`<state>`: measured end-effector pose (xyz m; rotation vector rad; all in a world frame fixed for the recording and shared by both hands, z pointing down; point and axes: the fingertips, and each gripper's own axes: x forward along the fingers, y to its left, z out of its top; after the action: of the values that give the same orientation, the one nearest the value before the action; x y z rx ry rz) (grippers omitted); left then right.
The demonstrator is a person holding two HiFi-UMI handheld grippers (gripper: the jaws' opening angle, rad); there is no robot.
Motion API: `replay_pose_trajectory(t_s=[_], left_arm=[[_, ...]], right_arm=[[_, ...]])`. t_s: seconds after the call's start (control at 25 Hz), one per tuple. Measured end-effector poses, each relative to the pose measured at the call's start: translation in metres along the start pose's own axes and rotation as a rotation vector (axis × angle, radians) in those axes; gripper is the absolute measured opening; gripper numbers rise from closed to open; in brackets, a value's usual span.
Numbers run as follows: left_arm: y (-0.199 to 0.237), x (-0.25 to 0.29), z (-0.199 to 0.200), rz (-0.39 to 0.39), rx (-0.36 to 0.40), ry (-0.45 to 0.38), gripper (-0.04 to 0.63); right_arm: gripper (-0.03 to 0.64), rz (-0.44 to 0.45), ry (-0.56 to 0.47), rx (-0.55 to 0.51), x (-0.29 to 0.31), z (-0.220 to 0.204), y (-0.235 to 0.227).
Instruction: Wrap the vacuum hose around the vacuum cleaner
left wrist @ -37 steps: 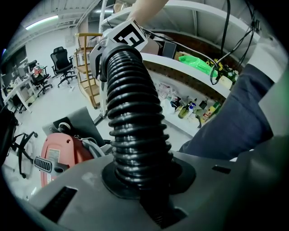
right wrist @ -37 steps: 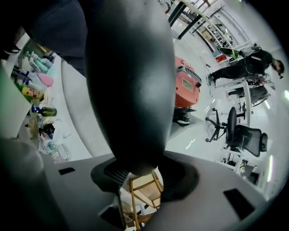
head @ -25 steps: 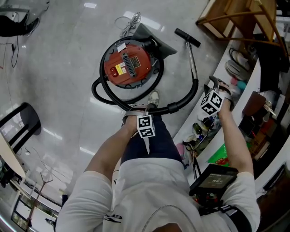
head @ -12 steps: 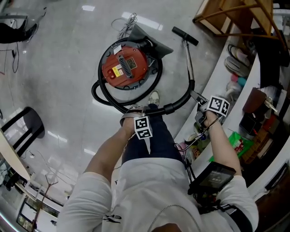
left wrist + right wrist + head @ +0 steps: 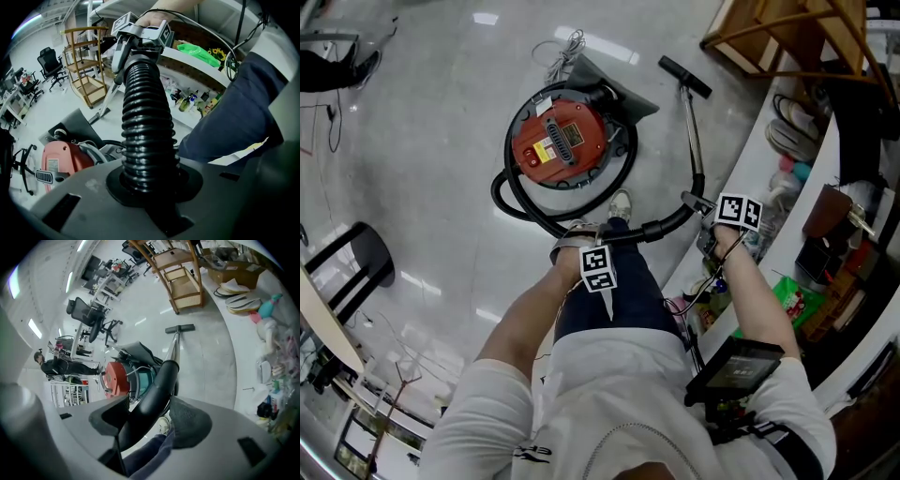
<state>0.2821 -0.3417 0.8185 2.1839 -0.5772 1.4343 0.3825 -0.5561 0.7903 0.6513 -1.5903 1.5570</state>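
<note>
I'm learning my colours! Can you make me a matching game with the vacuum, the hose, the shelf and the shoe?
Things:
1 vacuum
2 hose
3 shelf
4 shoe

Colours:
A white
B brown wood
C red on top
D black with ridges

Pairs: 1-C, 2-D, 3-B, 4-A

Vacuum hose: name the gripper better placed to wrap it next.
Likely left. The left gripper clamps the ribbed hose near the vacuum cleaner; the right gripper's jaws have just been opening, merely straddling the smooth tube.
</note>
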Motion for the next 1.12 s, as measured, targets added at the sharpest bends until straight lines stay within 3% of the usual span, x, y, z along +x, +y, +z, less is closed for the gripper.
replay_pose_trajectory(t_s=[0.2, 0.6, 0.76, 1.12], left_arm=[[-0.005, 0.003, 0.0, -0.007, 0.017, 0.008, 0.078], [-0.006, 0.012, 0.043, 0.022, 0.04, -0.067, 0.08], [-0.002, 0.014, 0.058, 0.04, 0.054, -0.087, 0.08], [0.025, 0.012, 0.068, 0.074, -0.041, -0.124, 0.08]], right_arm=[[0.265, -0.024, 0.001, -0.03, -0.002, 0.002, 0.004], [0.255, -0.03, -0.19, -0.158, -0.032, 0.046, 0.036], [0.249, -0.001, -0.216, -0.22, -0.033, 0.062, 0.053], [0.242, 0.038, -0.183, -0.398, -0.004, 0.104, 0.11]])
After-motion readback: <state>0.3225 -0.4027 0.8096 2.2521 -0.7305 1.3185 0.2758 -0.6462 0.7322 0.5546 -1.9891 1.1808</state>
